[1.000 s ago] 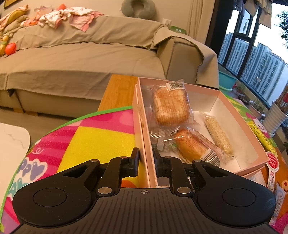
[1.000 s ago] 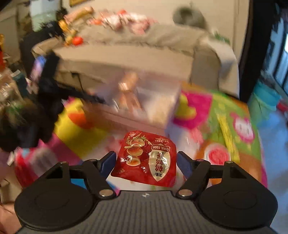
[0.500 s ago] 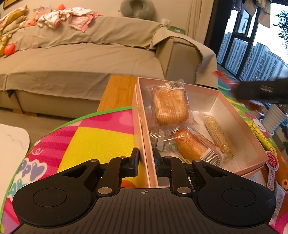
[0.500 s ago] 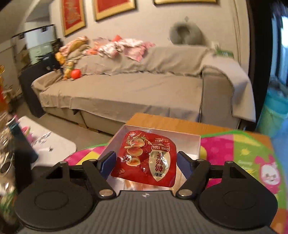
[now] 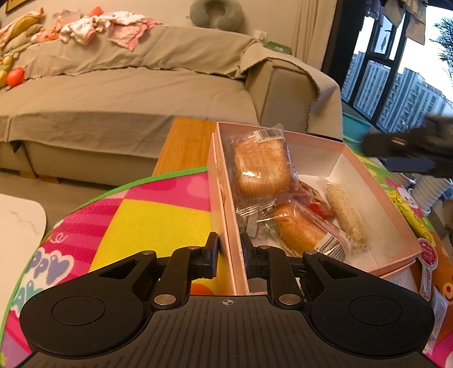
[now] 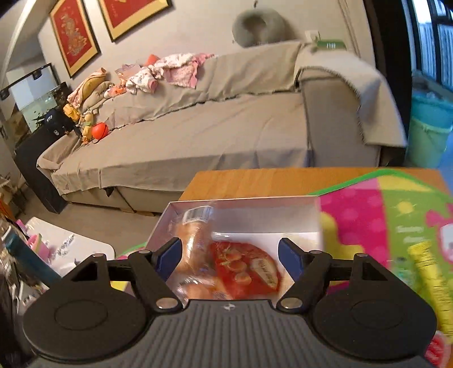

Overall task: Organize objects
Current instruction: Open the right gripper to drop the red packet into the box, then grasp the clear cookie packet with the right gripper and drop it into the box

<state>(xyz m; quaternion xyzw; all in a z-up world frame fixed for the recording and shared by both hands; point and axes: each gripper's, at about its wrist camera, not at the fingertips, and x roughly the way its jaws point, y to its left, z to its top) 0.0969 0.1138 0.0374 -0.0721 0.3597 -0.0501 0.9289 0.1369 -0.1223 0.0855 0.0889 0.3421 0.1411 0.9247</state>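
Red egg pouch (image 6: pixel 245 273) lies in the box (image 6: pixel 240 202) right under my R gripper (image 6: pixel 230 259) — jaws opening, pads off it. L gripper (image 5: pixel 228 253) clamps the box's near-left wall — R's nearer.

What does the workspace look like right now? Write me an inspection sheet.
Surface: wooden table partly under a bright play mat.
Job's things: pink box holds a wrapped square bread, a wrapped bun, a rice bar and a red pouch.
Clutter: printed packets beside the box.
Grippers: left gripper shut on the box's near wall; right gripper above the box, jaws opening, pads clear of the pouch.
Cables: nothing seen.
Surroundings: covered sofa with clothes and toys, neck pillow, framed pictures, window.
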